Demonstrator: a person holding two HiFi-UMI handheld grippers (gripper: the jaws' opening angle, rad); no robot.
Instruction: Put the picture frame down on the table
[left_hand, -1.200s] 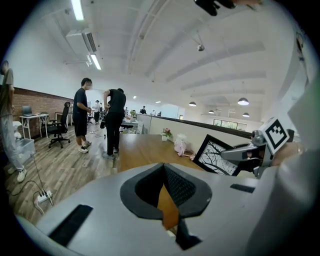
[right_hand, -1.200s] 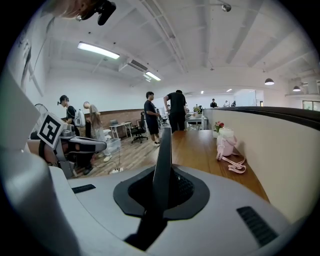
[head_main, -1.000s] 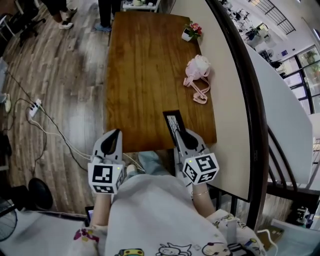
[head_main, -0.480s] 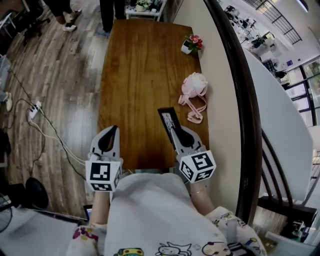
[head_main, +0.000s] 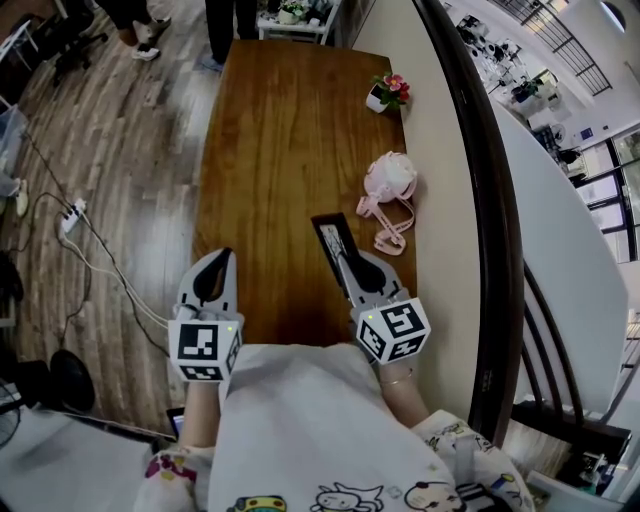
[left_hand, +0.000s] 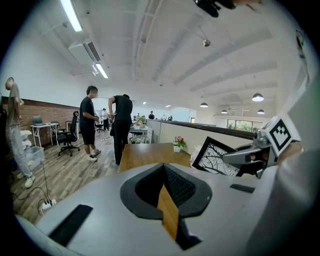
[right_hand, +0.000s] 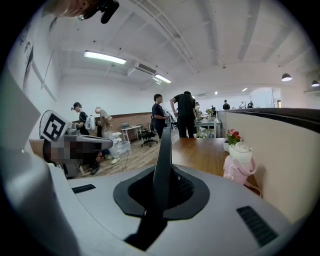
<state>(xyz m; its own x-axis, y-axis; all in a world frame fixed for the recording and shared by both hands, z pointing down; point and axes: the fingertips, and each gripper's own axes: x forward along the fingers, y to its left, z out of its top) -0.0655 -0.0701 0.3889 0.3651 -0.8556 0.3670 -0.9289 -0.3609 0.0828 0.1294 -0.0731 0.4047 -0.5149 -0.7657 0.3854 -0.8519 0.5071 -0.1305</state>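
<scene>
The black picture frame (head_main: 330, 238), with a black-and-white branch print, hangs over the near right part of the brown wooden table (head_main: 270, 150). My right gripper (head_main: 356, 268) is shut on its near edge. In the right gripper view the frame (right_hand: 163, 155) stands edge-on between the pads. From the left gripper view the frame (left_hand: 218, 158) shows tilted, with the right gripper (left_hand: 246, 155) behind it. My left gripper (head_main: 214, 272) hovers at the table's near left edge with nothing in it. A thin gap between its jaws shows the wood below.
A pink bottle with a strap (head_main: 388, 182) lies by the right edge, just beyond the frame. A small flower pot (head_main: 386, 93) sits at the far right corner. A beige partition (head_main: 445, 200) runs along the right side. People stand past the far end (left_hand: 120, 125). Cables (head_main: 72, 215) lie on the floor at left.
Both grippers have moved forward from the table's near edge to over its top, the frame going along in the right one. Most of that came early; lately they have hardly moved.
</scene>
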